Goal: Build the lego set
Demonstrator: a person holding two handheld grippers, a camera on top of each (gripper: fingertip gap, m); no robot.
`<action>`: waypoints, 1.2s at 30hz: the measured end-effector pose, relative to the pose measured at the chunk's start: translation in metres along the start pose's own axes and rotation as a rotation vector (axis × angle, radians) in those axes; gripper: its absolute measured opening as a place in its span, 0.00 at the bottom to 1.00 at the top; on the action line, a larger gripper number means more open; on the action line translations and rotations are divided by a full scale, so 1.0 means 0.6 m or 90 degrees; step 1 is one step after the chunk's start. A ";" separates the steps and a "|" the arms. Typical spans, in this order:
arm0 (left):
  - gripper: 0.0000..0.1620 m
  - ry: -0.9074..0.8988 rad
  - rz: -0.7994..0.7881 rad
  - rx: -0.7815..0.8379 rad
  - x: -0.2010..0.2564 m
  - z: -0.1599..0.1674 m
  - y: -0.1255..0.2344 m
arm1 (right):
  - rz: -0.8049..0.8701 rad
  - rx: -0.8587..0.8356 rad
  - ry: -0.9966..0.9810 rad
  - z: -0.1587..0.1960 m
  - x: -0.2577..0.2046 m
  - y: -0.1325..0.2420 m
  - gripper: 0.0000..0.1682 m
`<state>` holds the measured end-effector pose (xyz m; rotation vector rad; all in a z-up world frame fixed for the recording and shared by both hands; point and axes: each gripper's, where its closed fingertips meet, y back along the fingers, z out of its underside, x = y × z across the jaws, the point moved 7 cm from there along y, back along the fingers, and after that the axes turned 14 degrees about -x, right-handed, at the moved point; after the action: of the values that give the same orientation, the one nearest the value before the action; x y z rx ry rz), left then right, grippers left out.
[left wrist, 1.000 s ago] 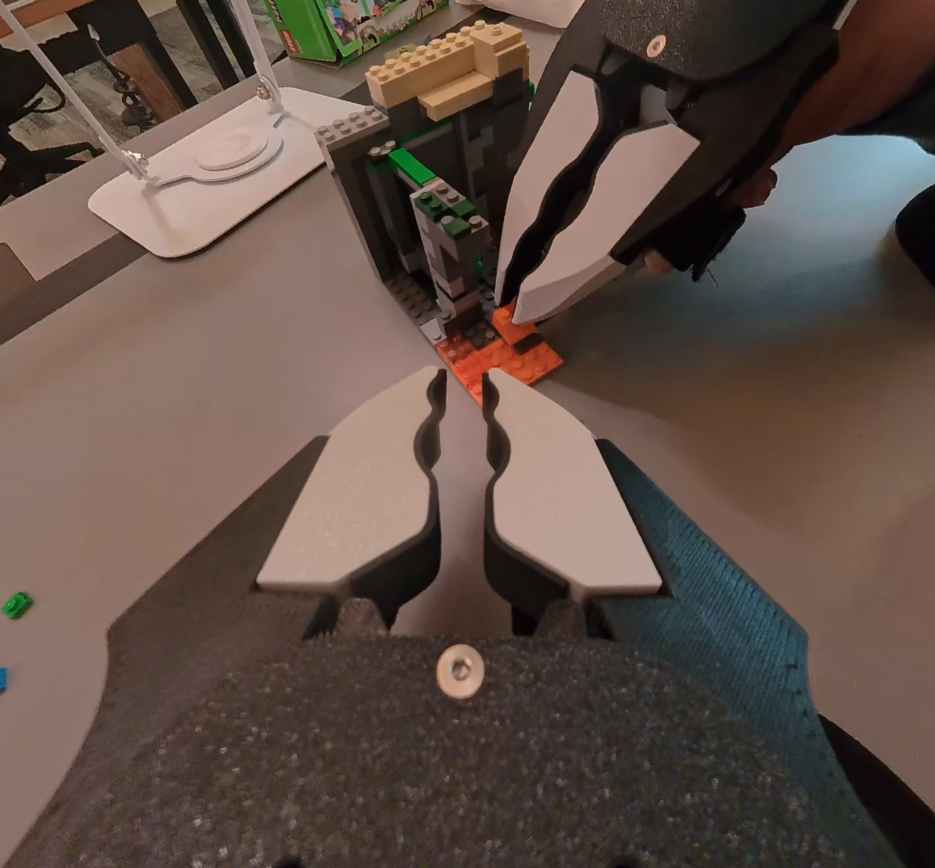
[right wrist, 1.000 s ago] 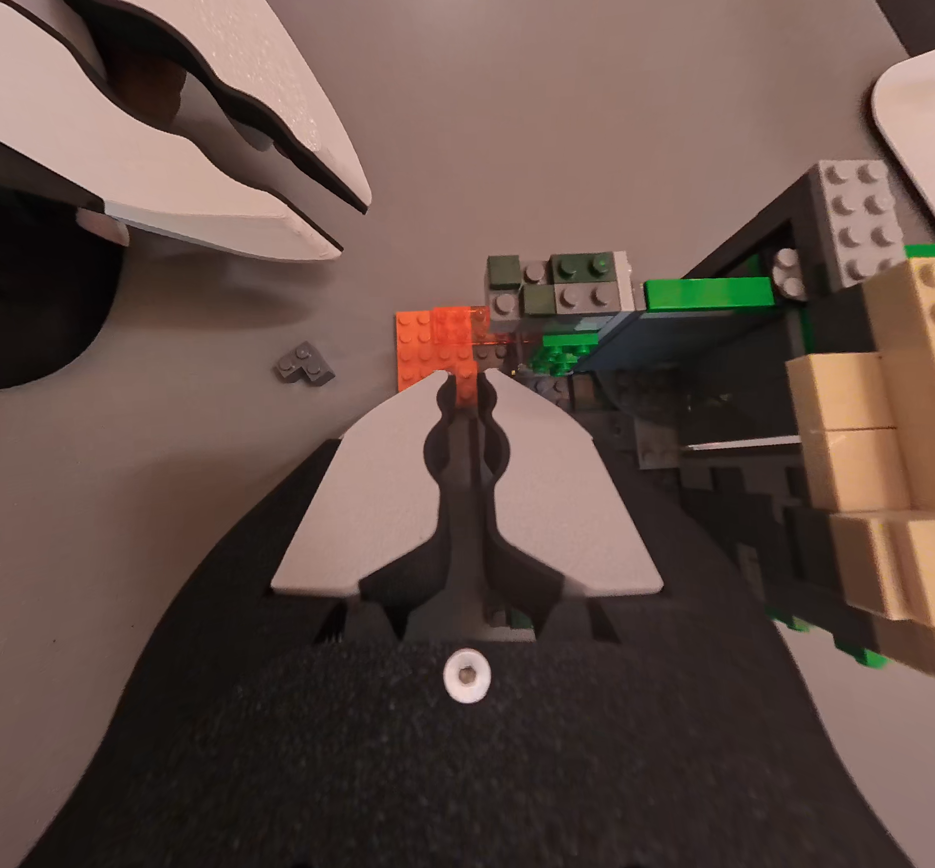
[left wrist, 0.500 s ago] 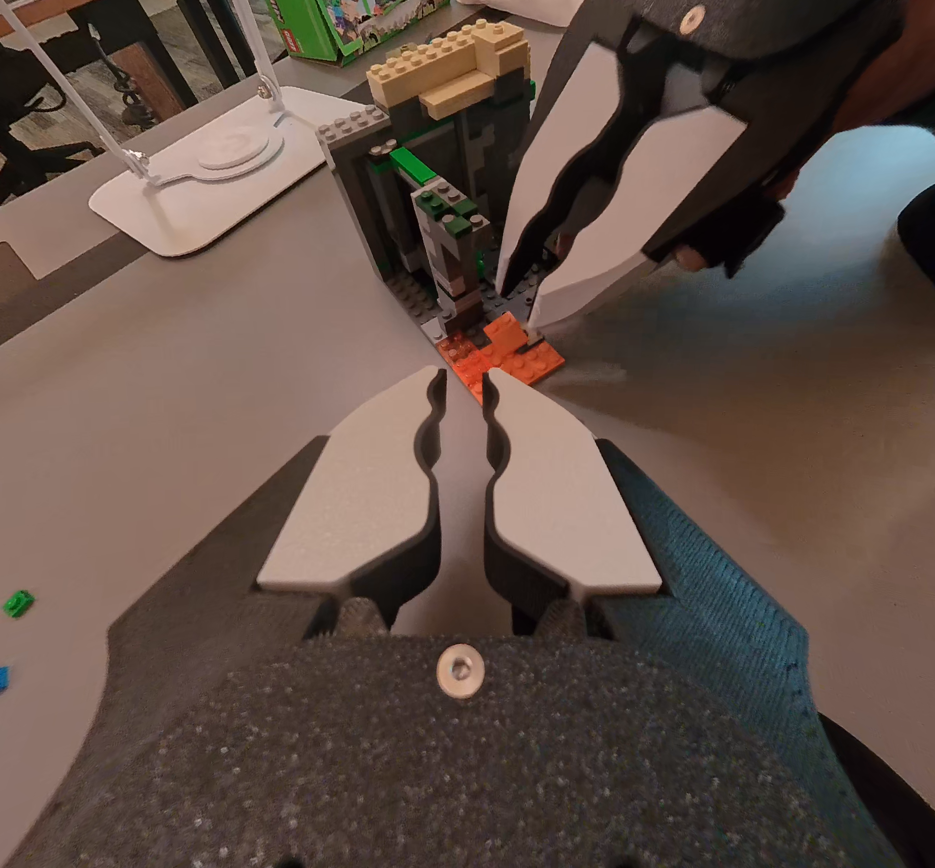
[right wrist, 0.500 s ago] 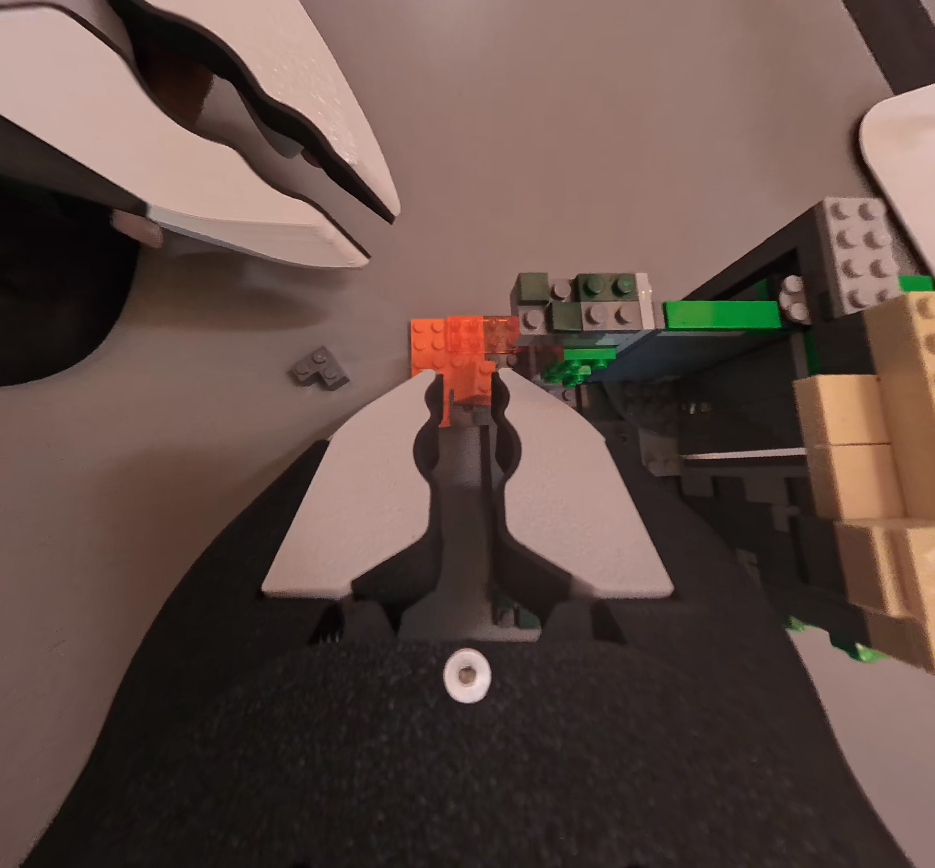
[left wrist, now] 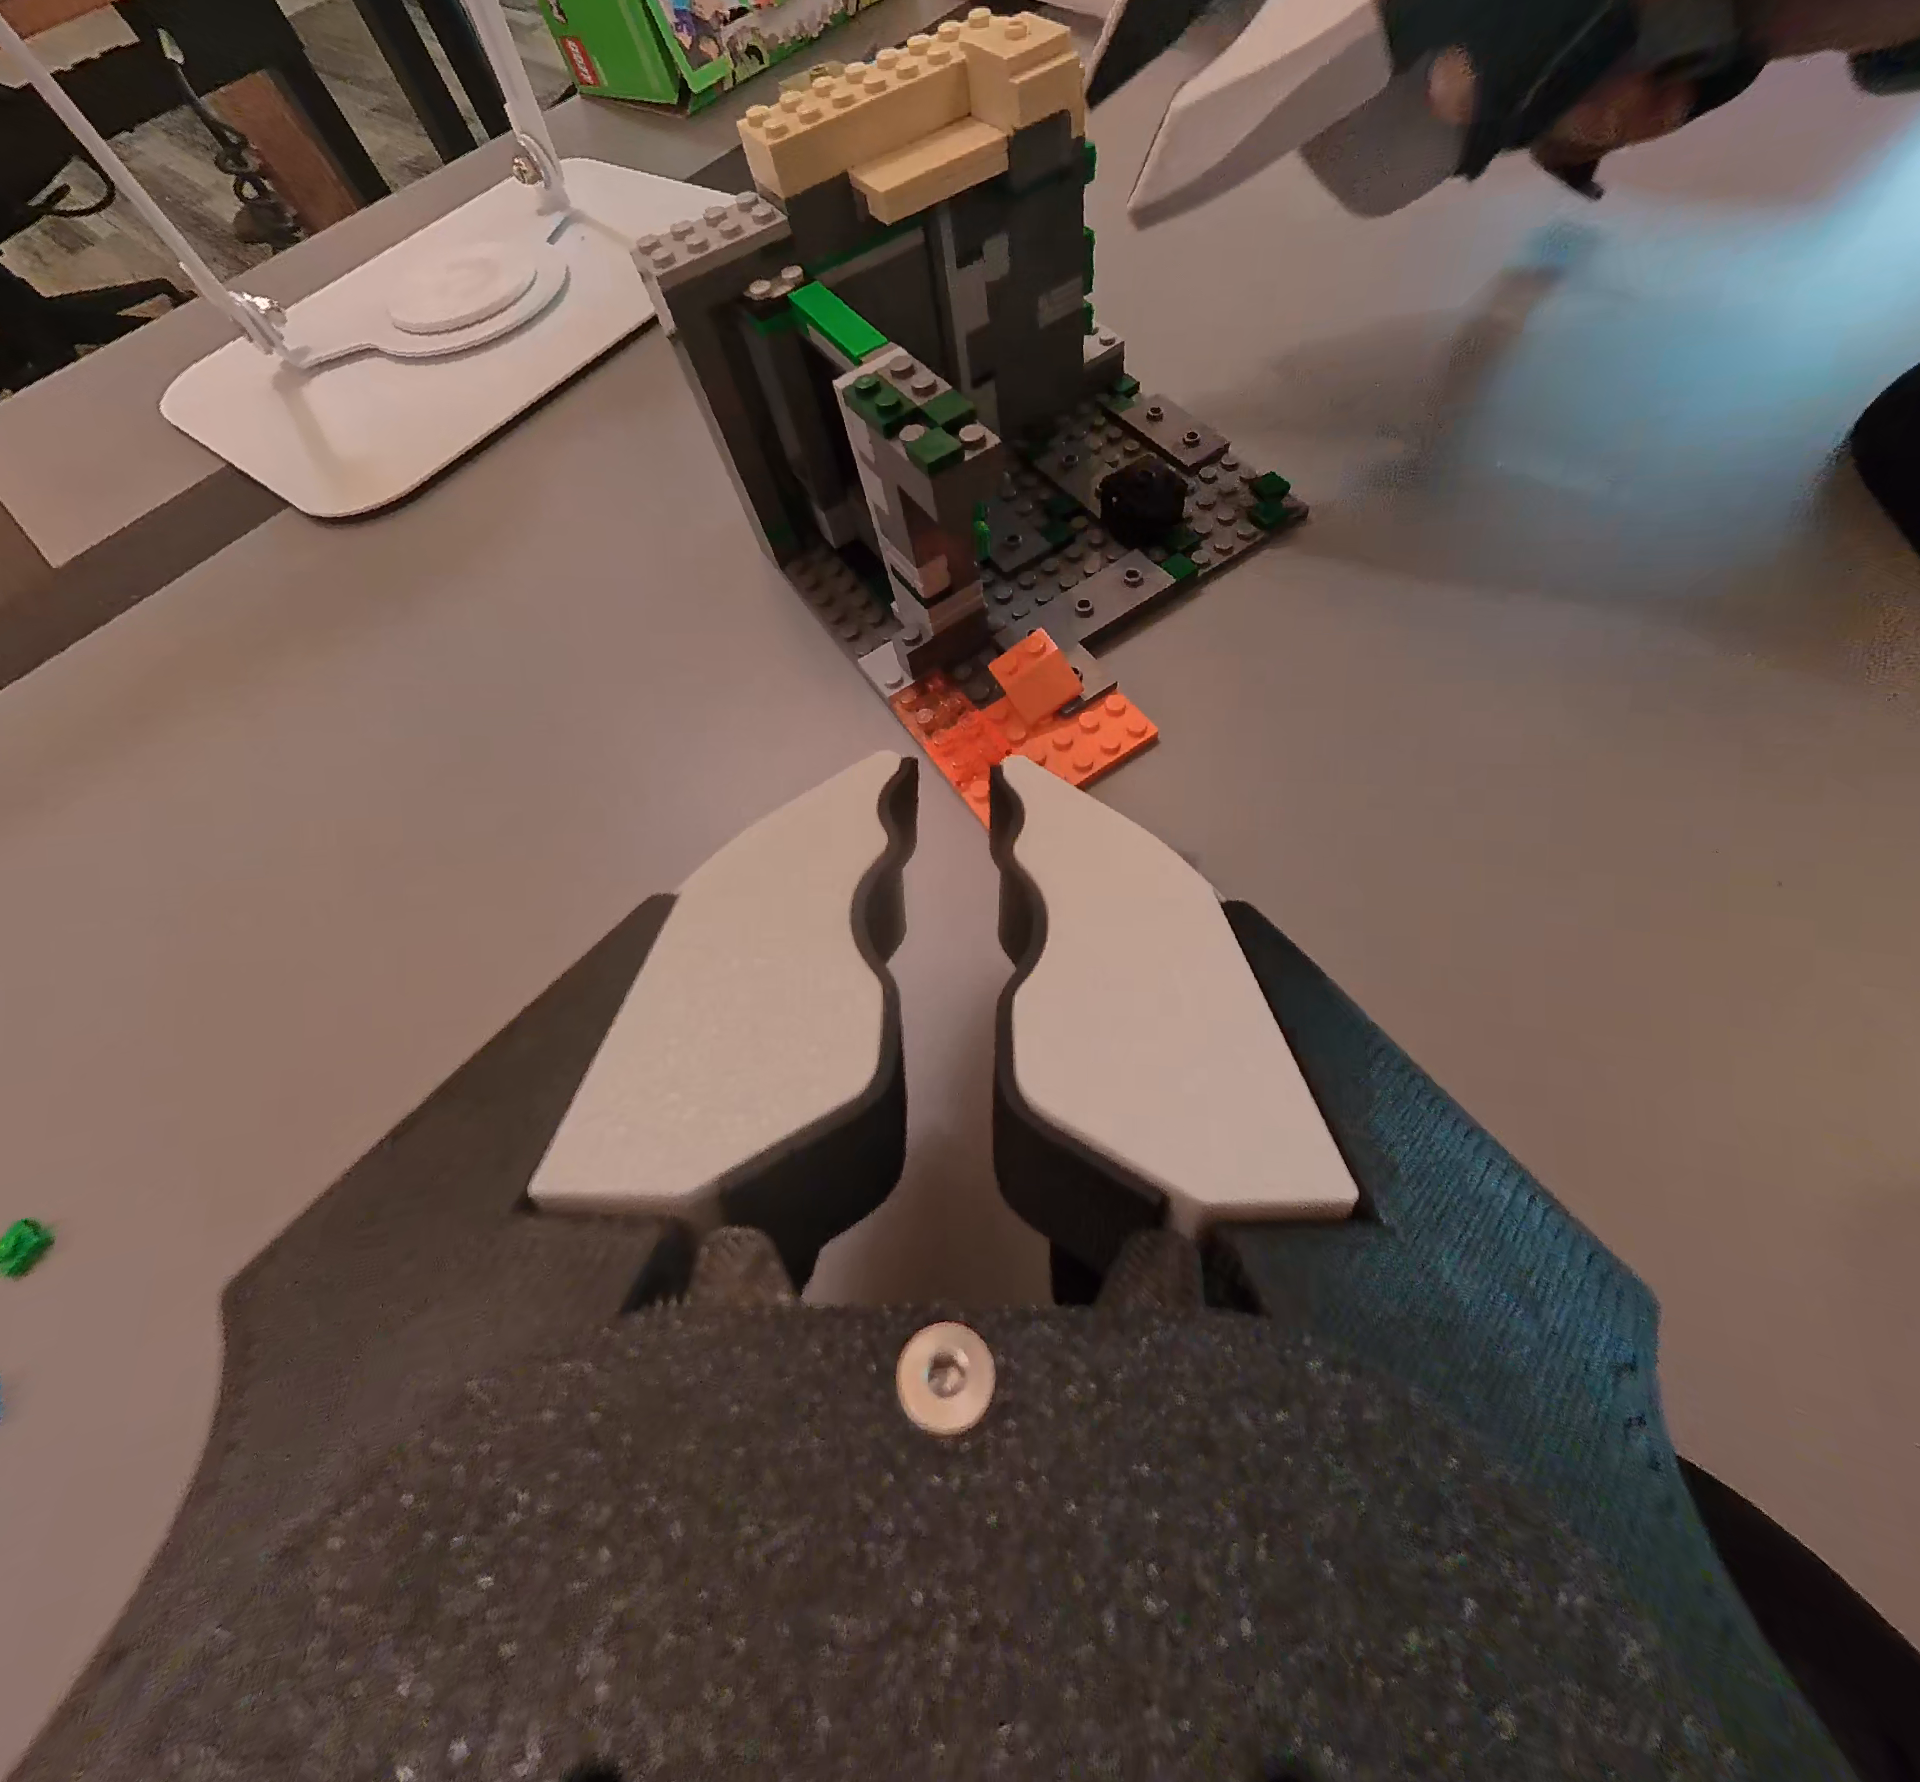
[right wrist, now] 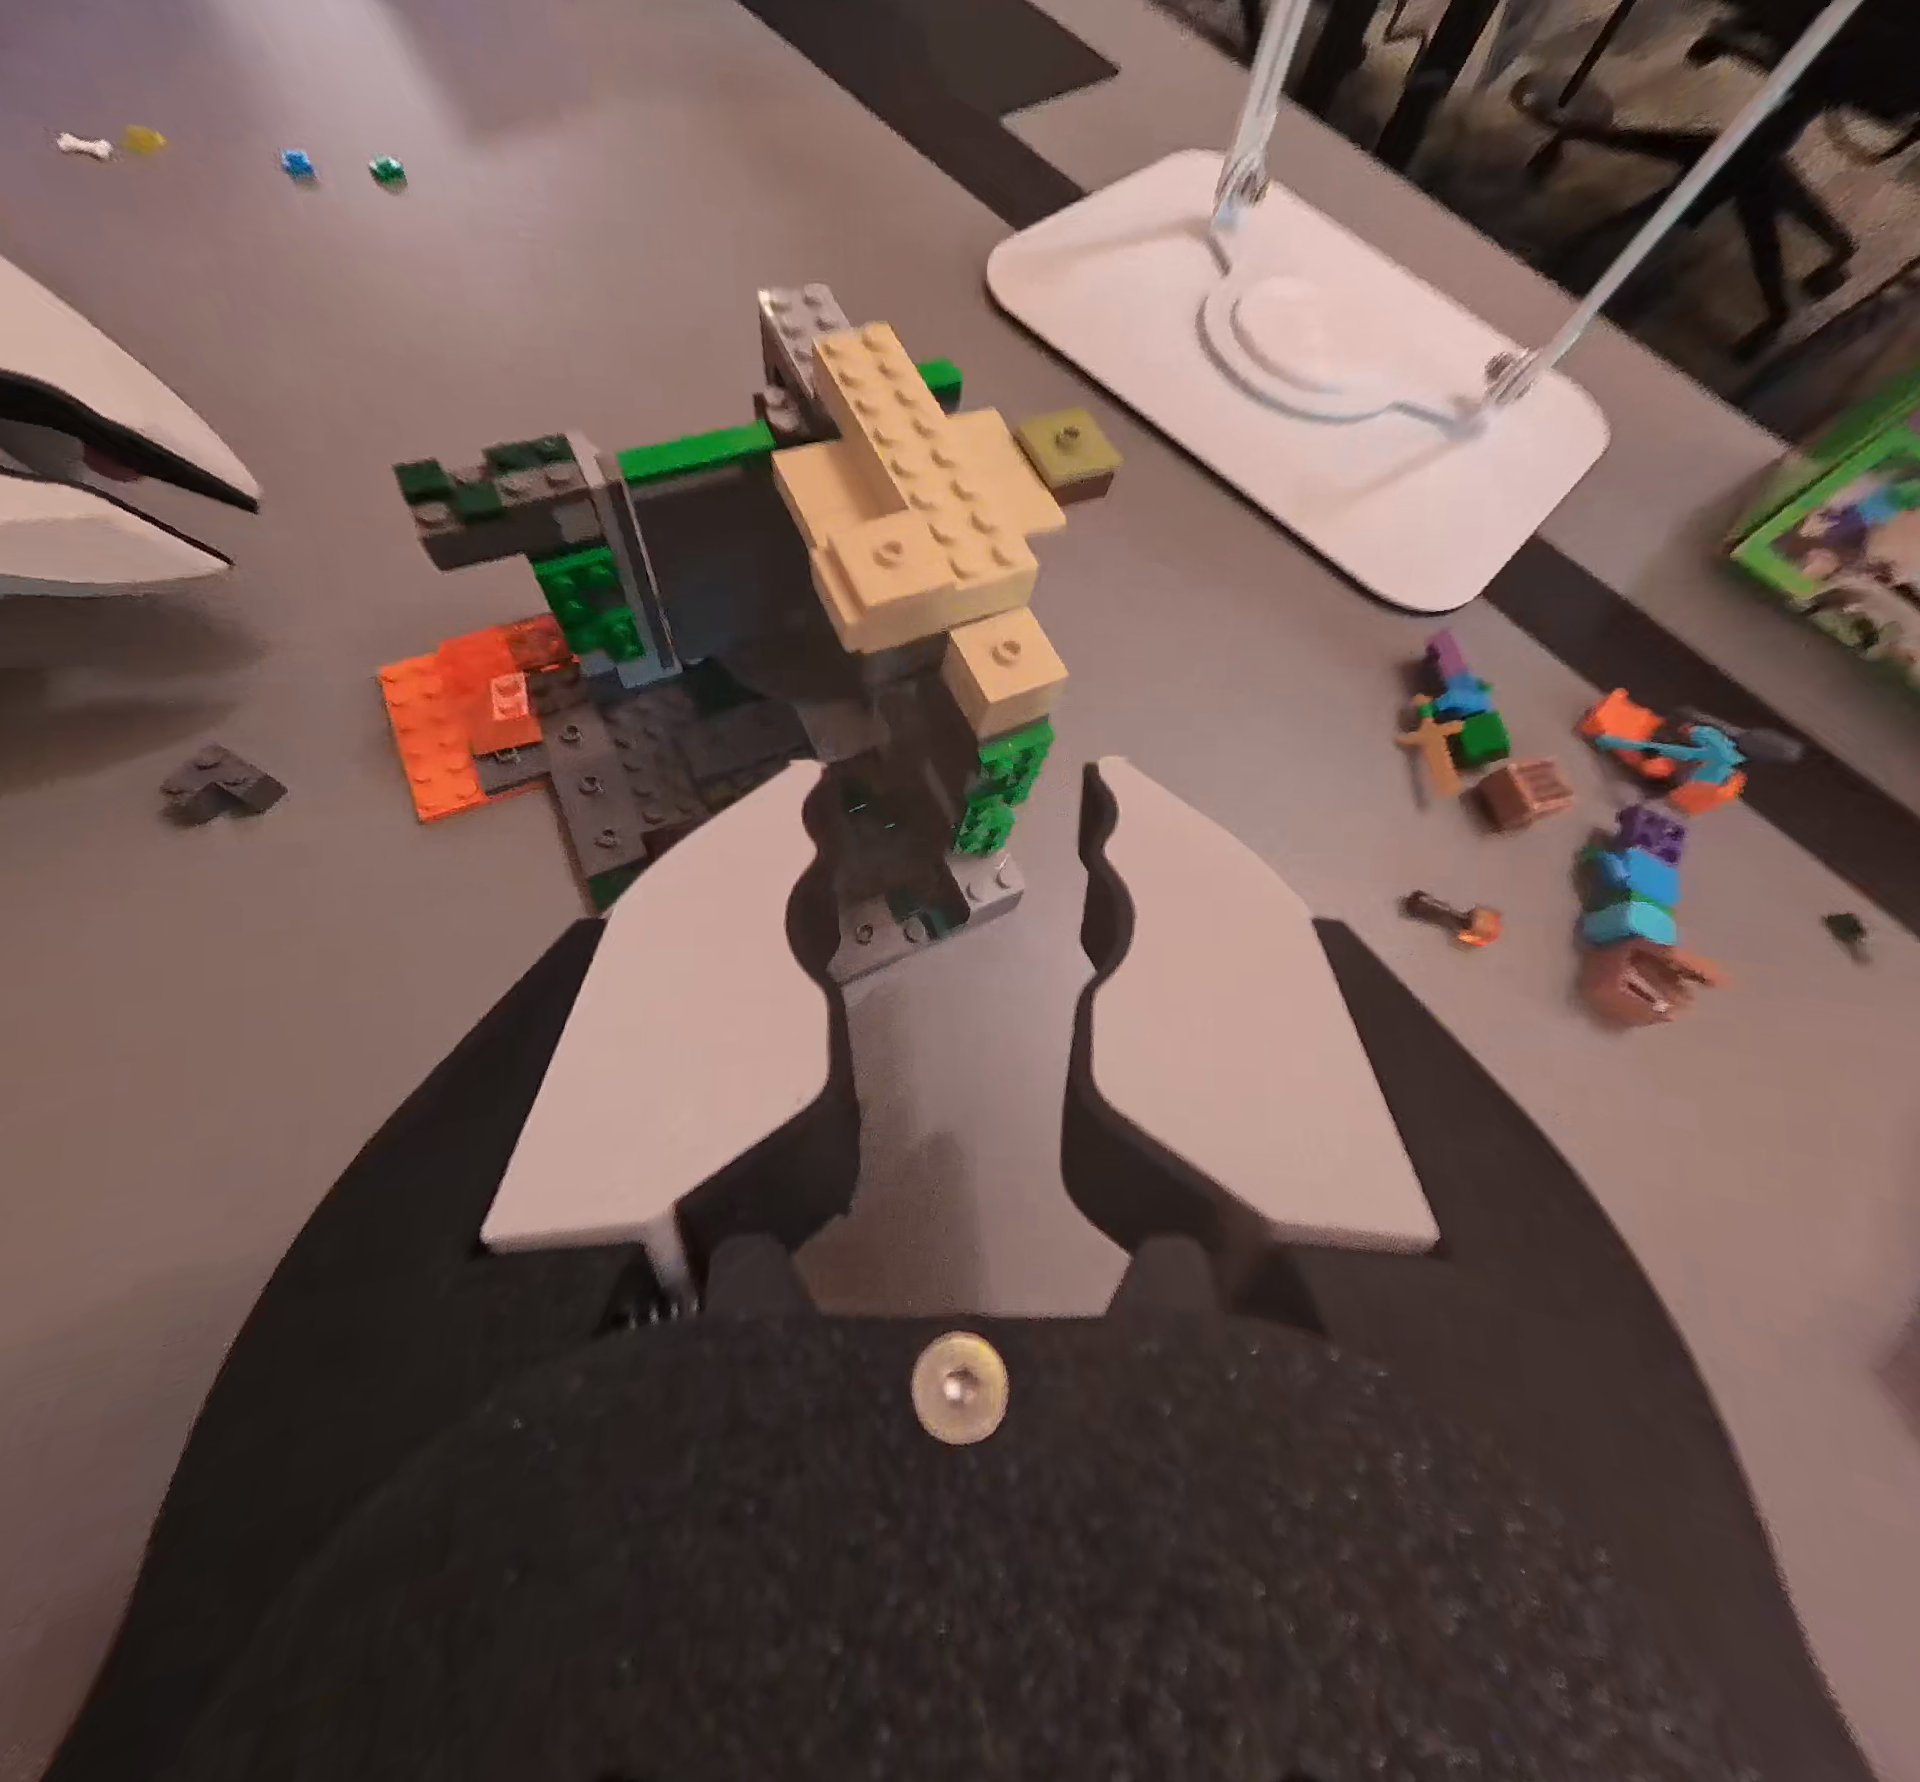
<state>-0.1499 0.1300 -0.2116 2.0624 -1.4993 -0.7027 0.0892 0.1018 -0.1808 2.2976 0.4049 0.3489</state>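
So the lego build (left wrist: 914, 361) sat on the grey counter (left wrist: 416, 797), tan roof on top, orange plates (left wrist: 1081, 735) at its front corner with a small orange brick (left wrist: 1032, 678) lying tilted on them. The left gripper (left wrist: 954, 776) was low, just short of those plates, its jaws only a narrow gap apart and holding nothing. The right gripper (right wrist: 951, 787) was up above the build's back side, jaws spread wide and empty, with the tower showing between them. A loose grey corner piece (right wrist: 221, 782) lay left of the plates, minifigure bits (right wrist: 1621, 797) off right.
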 end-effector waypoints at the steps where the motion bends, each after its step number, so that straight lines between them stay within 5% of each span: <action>1: 0.08 0.001 -0.001 0.002 0.000 0.000 0.001 | -0.006 -0.007 0.003 0.002 0.004 -0.011 0.26; 9: 0.08 0.011 0.002 0.002 -0.003 0.001 0.000 | -0.143 0.006 0.174 -0.009 0.036 -0.059 0.12; 23: 0.08 0.020 0.010 -0.001 -0.010 -0.001 -0.011 | -0.550 0.024 0.431 -0.043 0.061 -0.098 0.10; 31: 0.12 -0.015 0.004 -0.003 -0.034 -0.021 -0.030 | -0.593 0.002 0.473 -0.077 0.052 -0.104 0.15; 36: 0.18 -0.037 0.050 0.015 -0.046 -0.043 -0.038 | -0.495 0.042 0.412 -0.079 0.067 -0.065 0.22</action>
<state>-0.1241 0.1647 -0.2037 2.0035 -1.6186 -0.7236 0.1011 0.1736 -0.1726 1.8462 1.5789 0.6648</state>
